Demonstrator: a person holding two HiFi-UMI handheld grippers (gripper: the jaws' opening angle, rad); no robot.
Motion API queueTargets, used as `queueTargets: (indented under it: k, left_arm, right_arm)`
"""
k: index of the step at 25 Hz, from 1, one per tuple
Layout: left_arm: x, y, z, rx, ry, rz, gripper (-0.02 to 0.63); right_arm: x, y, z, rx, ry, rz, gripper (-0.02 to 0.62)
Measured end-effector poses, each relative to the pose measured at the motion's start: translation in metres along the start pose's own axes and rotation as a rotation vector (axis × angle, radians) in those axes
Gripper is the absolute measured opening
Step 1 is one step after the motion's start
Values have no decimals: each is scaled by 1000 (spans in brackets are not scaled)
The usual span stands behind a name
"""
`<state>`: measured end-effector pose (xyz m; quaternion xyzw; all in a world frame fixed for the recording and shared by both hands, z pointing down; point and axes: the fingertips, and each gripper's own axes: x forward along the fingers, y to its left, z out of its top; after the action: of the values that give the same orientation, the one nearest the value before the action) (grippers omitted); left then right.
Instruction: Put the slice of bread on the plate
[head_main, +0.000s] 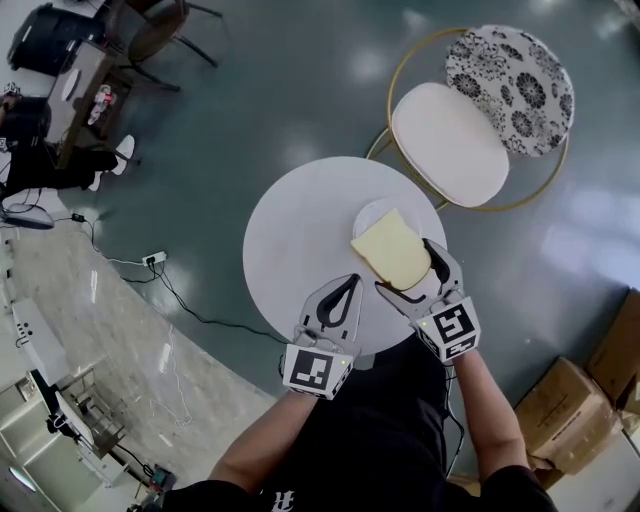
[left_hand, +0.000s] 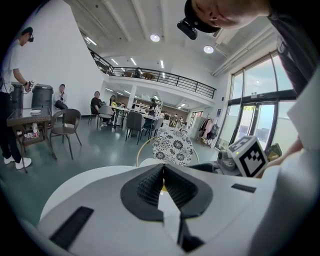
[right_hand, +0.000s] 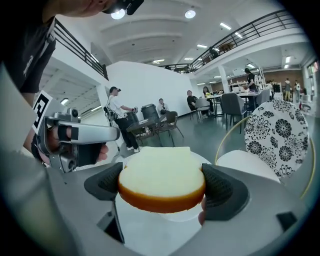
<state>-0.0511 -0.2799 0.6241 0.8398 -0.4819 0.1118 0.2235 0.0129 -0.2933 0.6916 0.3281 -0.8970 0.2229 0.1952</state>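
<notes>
- Right hand-held gripper (right_hand: 162, 189): the jaws are part-way spread and pinch the slice of bread (right_hand: 162, 179) between the two ribbed dark pads, one on each side edge. The slice lies flat and level across the gap.
- Left hand-held gripper (left_hand: 163, 186): the jaws are pressed together with nothing between them. In the head view it sits low over the near edge of the desk (head_main: 290, 235), just beside the right one.
- Slice of bread, handling (judged): light and soft. The pale crumb would dent under a firm squeeze, while the browned crust along the lower edge is somewhat stiffer. It is not slippery, but it tears or folds easily if held by one corner.
- Grip point (judged): opposite crust edges near mid-length, as held here, so that the slice spans the jaws without sagging. Light pressure should suffice.
- Position of the slice: in the head view it overlaps the near part of the plate (head_main: 370, 213). In the right gripper view the white plate shows under and beyond it. The slice appears raised clear of the plate, though contact at the far edge cannot be ruled out.
- Surroundings: a round white desk carries the plate, and a chair (head_main: 455, 140) with a patterned back stands beyond it.
</notes>
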Motion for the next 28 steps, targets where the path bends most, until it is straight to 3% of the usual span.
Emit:
queueTargets:
  k: [17,28]
  left_arm:
    - [17,20,-32,-22,11,7,8]
    - [16,24,-37,-24,13,6,8]
  right_arm:
    - [55,-28,-42,-123,58,-42,497]
    - [67,-29,-71,-222,181,-65,499]
